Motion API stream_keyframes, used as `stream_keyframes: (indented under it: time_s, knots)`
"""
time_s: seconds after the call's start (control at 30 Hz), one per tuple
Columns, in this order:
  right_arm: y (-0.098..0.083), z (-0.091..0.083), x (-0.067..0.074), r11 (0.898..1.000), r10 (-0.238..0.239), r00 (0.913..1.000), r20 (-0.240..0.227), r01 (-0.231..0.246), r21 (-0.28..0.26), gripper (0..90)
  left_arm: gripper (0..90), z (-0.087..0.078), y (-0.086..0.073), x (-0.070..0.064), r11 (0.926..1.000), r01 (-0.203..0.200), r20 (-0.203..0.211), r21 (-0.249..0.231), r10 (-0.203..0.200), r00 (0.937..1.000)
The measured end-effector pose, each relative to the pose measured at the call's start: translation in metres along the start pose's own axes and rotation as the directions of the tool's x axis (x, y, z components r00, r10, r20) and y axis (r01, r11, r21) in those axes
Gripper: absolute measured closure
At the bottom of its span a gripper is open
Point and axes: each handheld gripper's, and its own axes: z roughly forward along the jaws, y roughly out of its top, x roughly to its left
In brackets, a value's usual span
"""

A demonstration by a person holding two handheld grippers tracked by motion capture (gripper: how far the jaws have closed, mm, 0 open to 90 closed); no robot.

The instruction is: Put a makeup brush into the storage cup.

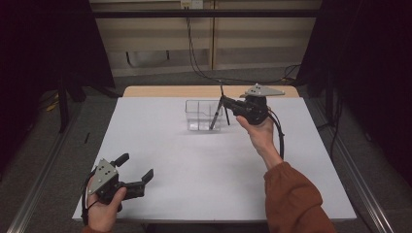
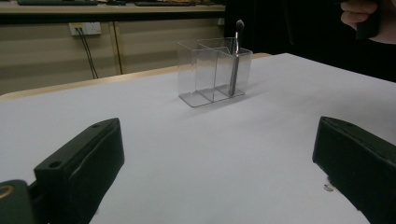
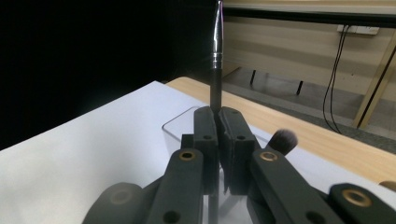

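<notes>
The right gripper (image 1: 224,108) hangs over the far middle of the white table (image 1: 160,145), its jaws pinched tight on a slim makeup brush (image 3: 216,60); in the right gripper view the dark handle and silver ferrule rise straight out from between the jaw tips. This brush slants down into the right side of the clear acrylic organizer (image 1: 197,116). A second brush (image 2: 235,58) already stands in the organizer's right compartment, bristles up.

The held brush looks light, stiff and smooth, so it could pivot or slip in the grip; the handle near the ferrule seems the safest hold. The organizer is probably light and easily tipped.

The left gripper (image 1: 133,171) rests near the table's near-left corner, jaws spread wide and empty. Open table lies all around the organizer.
</notes>
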Motion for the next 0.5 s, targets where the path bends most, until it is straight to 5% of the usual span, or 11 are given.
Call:
stream_keyframes:
  time_s: [0.5]
  knots:
    - [0.011,0.030,-0.013,1.000,0.000,0.9992,0.041,-0.001,0.018,86.2,2.2,-0.002,0.000,0.001,1.0000,0.004,-0.004,-0.008,-0.004,1.0000]
